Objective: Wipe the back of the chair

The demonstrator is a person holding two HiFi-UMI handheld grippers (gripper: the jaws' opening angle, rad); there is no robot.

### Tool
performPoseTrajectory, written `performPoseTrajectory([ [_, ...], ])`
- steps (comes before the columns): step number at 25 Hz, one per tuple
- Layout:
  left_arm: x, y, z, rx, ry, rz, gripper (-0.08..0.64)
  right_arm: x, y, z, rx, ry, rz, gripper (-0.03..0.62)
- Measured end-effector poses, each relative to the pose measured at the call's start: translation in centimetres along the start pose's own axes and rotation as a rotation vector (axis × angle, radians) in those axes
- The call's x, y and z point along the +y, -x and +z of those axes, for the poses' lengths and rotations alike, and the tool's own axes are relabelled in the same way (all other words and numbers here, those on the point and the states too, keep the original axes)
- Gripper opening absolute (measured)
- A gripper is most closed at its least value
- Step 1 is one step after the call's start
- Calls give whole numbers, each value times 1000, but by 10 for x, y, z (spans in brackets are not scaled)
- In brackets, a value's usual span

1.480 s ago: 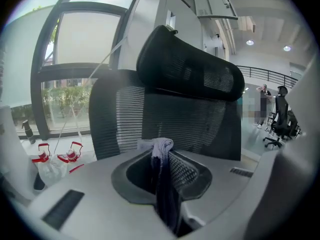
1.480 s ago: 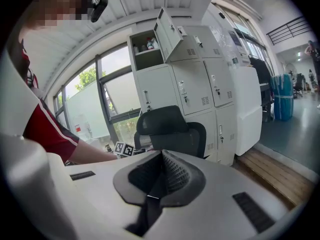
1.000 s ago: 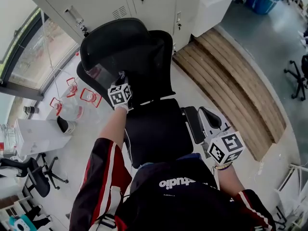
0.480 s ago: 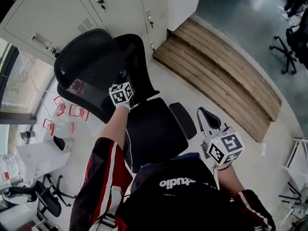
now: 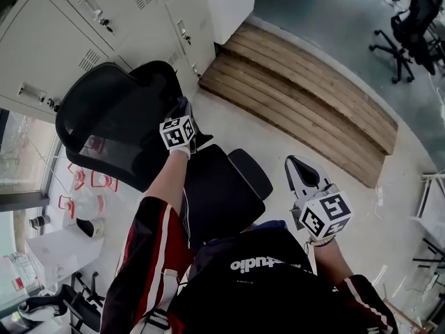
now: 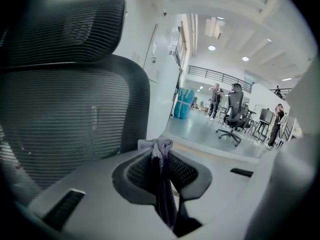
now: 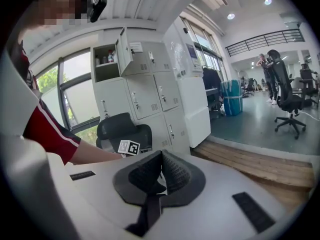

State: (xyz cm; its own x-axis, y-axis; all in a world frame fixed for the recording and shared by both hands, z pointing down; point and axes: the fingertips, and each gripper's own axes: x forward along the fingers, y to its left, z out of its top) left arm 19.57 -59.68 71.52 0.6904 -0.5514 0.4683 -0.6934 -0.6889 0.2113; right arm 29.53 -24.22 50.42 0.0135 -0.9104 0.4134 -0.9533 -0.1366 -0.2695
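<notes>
Across the chair back (image 5: 104,127), left gripper (image 5: 182,108) has slid cloth (image 6: 162,184) rightward

Chair back (image 5: 104,124) black woven mesh; rag (image 6: 160,151) soft cloth; step (image 5: 306,92) ribbed wood; lockers (image 5: 42,40) matt metal.

Chair (image 5: 111,134) before lockers (image 5: 62,26), wooden steps (image 5: 306,89) to its right, another chair (image 5: 407,19) beyond steps

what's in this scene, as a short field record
chair back: black mesh, in front of the lockers
left tongs: shut on a grey cloth, by the chair back's edge
right tongs: shut, empty, held away from the chair
cloth touching mesh: cannot tell
</notes>
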Motion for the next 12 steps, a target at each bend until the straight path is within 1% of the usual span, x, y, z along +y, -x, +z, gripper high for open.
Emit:
performPoseTrajectory([
  [3,-21,3,5,-17,-1,-28,67,-1,2,1,-6,-2,12,15],
  [6,-32,17,9,-33,0,-47,67,9,0,4,-14,4,48,15],
  [9,-23,44,11,-62,25,-38,67,26,-6,8,-21,14,103,15],
  [12,-4,78,5,-81,54,-6,66,46,-13,11,-18,30,163,15],
])
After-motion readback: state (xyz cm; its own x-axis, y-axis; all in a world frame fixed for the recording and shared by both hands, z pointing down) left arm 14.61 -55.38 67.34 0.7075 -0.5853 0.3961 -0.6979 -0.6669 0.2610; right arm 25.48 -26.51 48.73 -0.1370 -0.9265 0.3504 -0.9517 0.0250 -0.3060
